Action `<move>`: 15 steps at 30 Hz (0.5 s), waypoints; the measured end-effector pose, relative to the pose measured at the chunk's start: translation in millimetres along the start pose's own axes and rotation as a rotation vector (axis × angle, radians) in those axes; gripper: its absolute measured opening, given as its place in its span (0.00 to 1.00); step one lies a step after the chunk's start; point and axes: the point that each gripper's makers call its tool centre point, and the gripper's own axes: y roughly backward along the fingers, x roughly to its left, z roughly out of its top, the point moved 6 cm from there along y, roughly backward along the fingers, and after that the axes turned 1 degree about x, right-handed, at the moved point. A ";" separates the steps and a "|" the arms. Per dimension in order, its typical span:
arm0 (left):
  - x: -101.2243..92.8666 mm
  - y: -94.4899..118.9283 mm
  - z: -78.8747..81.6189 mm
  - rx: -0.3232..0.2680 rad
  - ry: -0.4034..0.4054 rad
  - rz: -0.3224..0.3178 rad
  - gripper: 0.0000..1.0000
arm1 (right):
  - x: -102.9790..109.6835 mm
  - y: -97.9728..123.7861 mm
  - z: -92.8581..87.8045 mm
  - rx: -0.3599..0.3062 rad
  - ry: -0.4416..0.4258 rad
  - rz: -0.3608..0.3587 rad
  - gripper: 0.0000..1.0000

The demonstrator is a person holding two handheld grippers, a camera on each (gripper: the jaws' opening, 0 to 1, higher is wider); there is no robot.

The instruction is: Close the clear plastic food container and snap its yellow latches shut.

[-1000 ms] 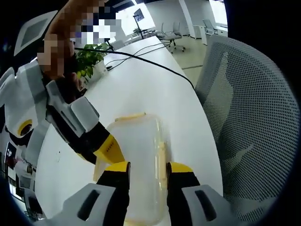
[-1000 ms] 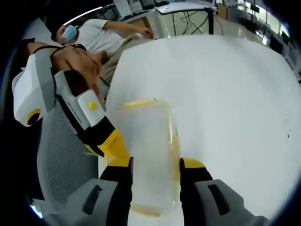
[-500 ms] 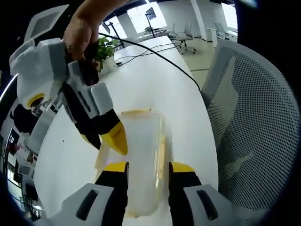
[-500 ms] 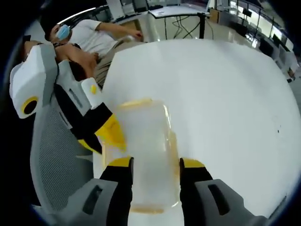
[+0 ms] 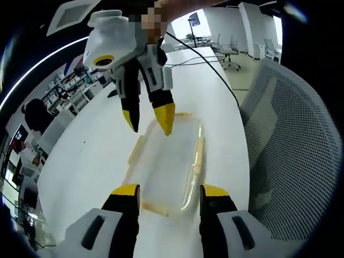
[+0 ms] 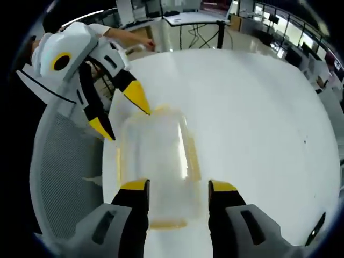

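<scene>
Both grippers have lifted off the container since a second ago: back then each sat low with its jaws close over the container's ends, and now each rides higher. From my left gripper view, the left gripper point(image 5: 164, 191) hangs above the near end of the container point(image 5: 169, 161), jaws spread wide with nothing between them, yellow tips apart and not touching the plastic. The right gripper point(image 5: 151, 119) comes in from the top of that view, pointing down at the far end of the container; its two yellow-tipped jaws stand apart, and I cannot tell whether a tip touches the lid. A hand point(image 5: 177, 4) grips it from above. In my right gripper view, the right gripper point(image 6: 178, 186) has its jaws wide open over the near end of the container point(image 6: 153, 150), holding nothing. The left gripper point(image 6: 119, 114) enters from the upper left there, jaws splayed near the container's far corner. The container lies flat on the white table point(image 6: 252, 123), lid on top, close to the table edge beside a grey mesh chair point(image 5: 290, 156). Yellow latches point(image 5: 199, 155) run along its long sides and ends; whether they are snapped down I cannot tell. A black cable point(image 5: 217, 75) trails across the table beyond.
</scene>
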 end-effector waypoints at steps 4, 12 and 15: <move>4.0 4.8 -8.2 0.000 0.058 0.001 0.44 | 2.1 6.5 -7.8 -0.021 -0.018 -0.031 0.43; 7.3 9.5 -18.3 0.011 0.125 0.015 0.49 | 8.8 18.6 -25.1 -0.074 -0.068 -0.101 0.47; 8.6 9.8 -18.7 0.002 0.158 0.030 0.49 | 13.1 21.4 -32.7 -0.087 -0.082 -0.120 0.47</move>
